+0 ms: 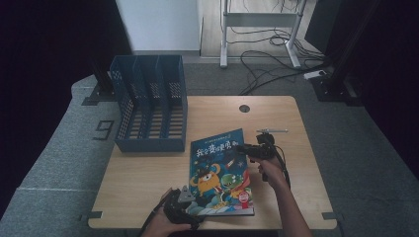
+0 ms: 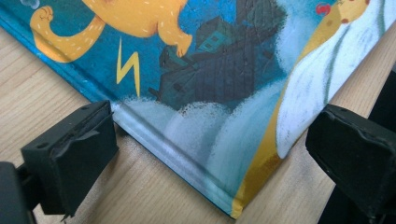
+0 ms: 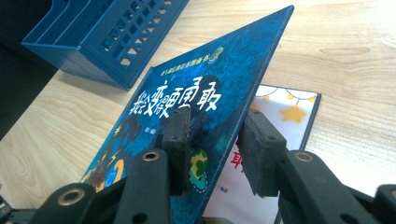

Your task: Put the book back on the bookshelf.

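Note:
A picture book (image 1: pixel 220 173) with a blue cover and cartoon monsters lies flat near the table's front edge. My right gripper (image 1: pixel 249 148) is at the book's upper right edge. In the right gripper view the front cover (image 3: pixel 205 70) is tilted up off a white inner page (image 3: pixel 289 112). That cover passes between the right gripper's (image 3: pixel 215 135) pads with a gap left, one pad over it and one under. My left gripper (image 1: pixel 190 210) is at the book's near left corner (image 2: pixel 233 205), and its jaws (image 2: pixel 210 154) stand wide apart on either side of that corner.
A blue three-slot file holder (image 1: pixel 148 103) stands at the table's back left, and its perforated wall (image 3: pixel 102 32) rises just beyond the book. A slim pen (image 1: pixel 272 131) lies right of the book's top. A cable hole (image 1: pixel 244 108) sits near the far edge.

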